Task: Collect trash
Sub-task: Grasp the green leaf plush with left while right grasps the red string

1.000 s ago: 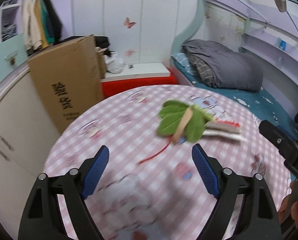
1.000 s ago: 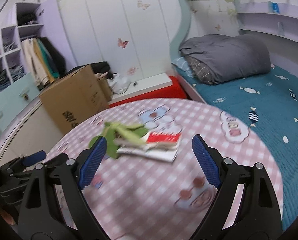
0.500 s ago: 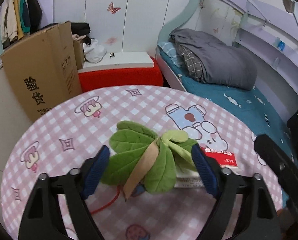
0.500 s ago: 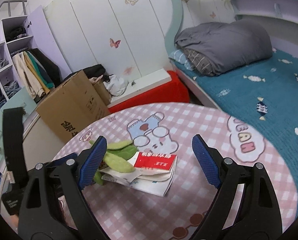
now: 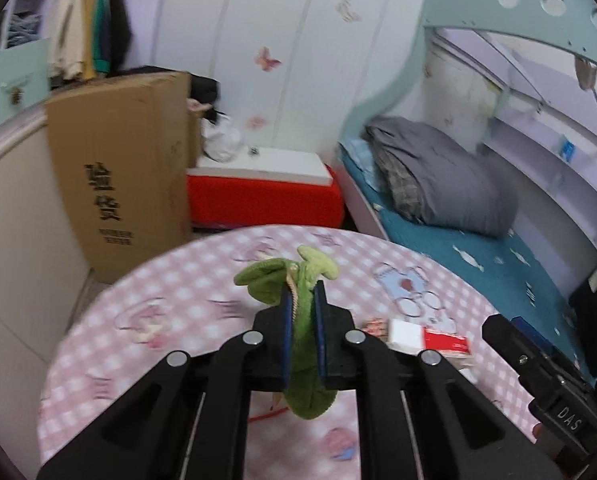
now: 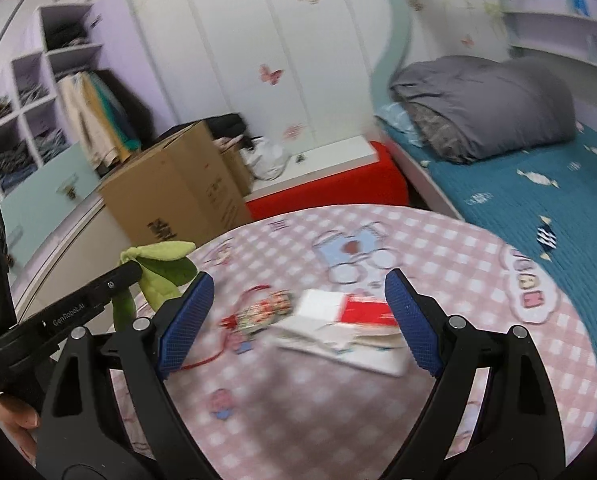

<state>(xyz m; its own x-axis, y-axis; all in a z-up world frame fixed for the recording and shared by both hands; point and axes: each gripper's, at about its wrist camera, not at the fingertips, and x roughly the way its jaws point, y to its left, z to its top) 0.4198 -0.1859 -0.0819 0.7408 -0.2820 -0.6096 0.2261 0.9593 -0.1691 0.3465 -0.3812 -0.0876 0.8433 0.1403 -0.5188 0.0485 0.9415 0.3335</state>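
Note:
My left gripper [image 5: 302, 300] is shut on a green plush leaf toy [image 5: 304, 356] and holds it above the round pink checked table [image 5: 178, 320]. The toy also shows in the right wrist view [image 6: 162, 268], pinched in the left gripper [image 6: 132, 268]. My right gripper [image 6: 298, 316] is open and empty above a red and white packet [image 6: 350, 308] on flat white paper [image 6: 350, 352], next to a small patterned wrapper [image 6: 266, 308] with a red string [image 6: 206, 358]. The red and white packet also shows in the left wrist view [image 5: 430, 338].
A tall cardboard box [image 5: 126, 168] stands beyond the table's far left. A red bench with a white top [image 5: 266, 192] stands behind it. A bed with a grey duvet [image 5: 438, 176] and teal sheet lies at the right. Wardrobe shelves [image 6: 30, 120] are at the left.
My left gripper has shut on the green plush toy and lifted it off the papers. The wrapper and red string under it now show. My right gripper has stayed open near the packet.

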